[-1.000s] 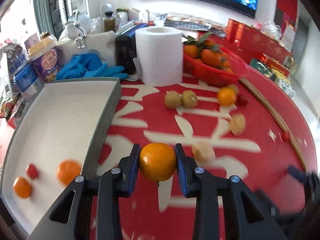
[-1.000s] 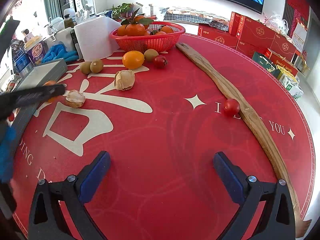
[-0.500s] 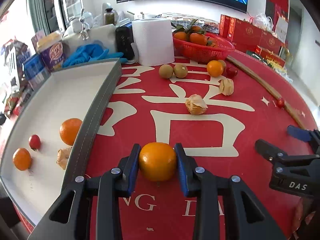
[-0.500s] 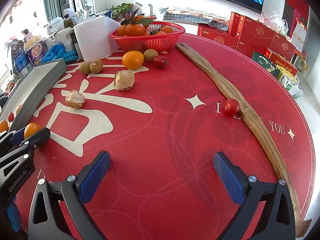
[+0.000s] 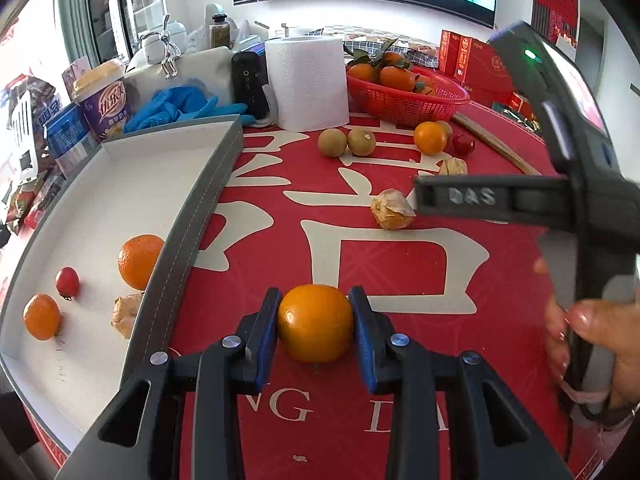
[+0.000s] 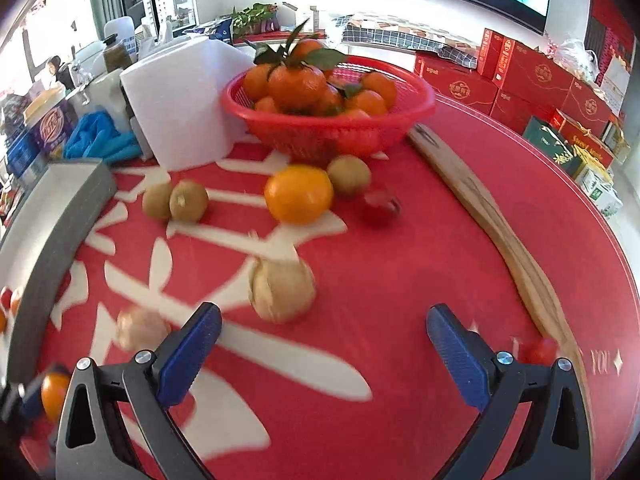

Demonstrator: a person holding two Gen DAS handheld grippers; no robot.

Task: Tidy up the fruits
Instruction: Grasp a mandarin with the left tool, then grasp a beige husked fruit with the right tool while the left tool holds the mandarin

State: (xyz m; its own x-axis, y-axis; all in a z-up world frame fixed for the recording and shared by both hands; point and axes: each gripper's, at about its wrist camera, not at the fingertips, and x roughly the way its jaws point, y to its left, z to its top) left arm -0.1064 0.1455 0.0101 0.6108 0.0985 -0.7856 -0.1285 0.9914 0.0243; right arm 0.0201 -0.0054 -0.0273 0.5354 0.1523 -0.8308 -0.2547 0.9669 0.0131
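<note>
The left gripper [image 5: 315,326], black-framed with blue ribbed pads, is clamped on a smooth, glossy round orange [image 5: 315,328] at lower centre of the left wrist view; both pads press its sides. The fruit sits above the red tablecloth [image 5: 400,264], a flat mat printed with large cream characters. To the left lies a shallow tray [image 5: 192,208] with a grey stitched rim and a matte white floor. Inside it, at lower left of the frame, are two dimpled mandarins [image 5: 138,261], a small glossy red tomato [image 5: 67,281] and a papery tan husked fruit [image 5: 126,314] against the rim. The held orange is just right of the tray rim, outside it.

In the right wrist view, the right gripper [image 6: 322,354] has its blue pads standing wide apart with nothing between them. A pale, papery husked fruit [image 6: 282,291], blurred, lies just above the gap, nearer the left pad. Further up sit a smooth orange [image 6: 299,193], fuzzy brown kiwis [image 6: 188,201] and a red tomato [image 6: 380,208]. A red plastic mesh basket [image 6: 328,130] heaped with leafy mandarins stands at upper centre, beside a white paper roll [image 6: 176,104]. A long curved wooden strip [image 6: 492,220] runs down the right.
</note>
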